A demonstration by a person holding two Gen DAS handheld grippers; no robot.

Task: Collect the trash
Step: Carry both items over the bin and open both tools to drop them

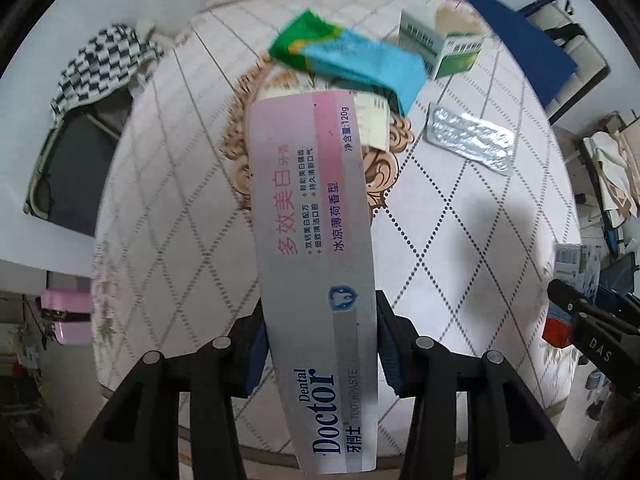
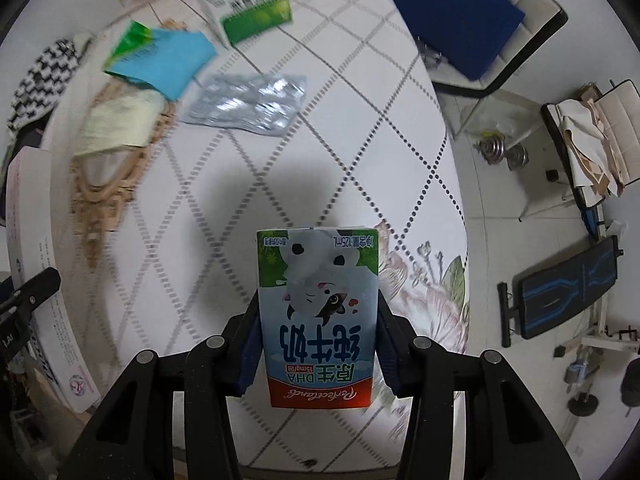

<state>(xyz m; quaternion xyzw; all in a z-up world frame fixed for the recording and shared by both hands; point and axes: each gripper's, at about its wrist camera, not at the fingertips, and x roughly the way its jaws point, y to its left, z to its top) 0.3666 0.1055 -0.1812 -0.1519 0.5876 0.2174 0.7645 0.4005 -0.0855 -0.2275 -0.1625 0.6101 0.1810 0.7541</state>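
Observation:
My left gripper (image 1: 320,344) is shut on a long white and pink toothpaste box (image 1: 312,248), held above the round table (image 1: 176,200). My right gripper (image 2: 318,344) is shut on a small milk carton (image 2: 318,316) with a cow picture, held above the same table (image 2: 320,152). On the table lie a green and blue wrapper (image 1: 348,56) (image 2: 160,56), a green and white medicine box (image 1: 440,44) (image 2: 248,8), a silver blister pack (image 1: 468,138) (image 2: 248,104) and a pale paper packet (image 2: 116,124). The toothpaste box also shows at the left edge of the right wrist view (image 2: 44,280).
A checkered cloth (image 1: 100,64) hangs on a chair at the table's left. A blue board (image 1: 520,48) leans on a chair at the back right. Dumbbells (image 2: 504,152) and a bench (image 2: 568,288) stand on the floor to the right.

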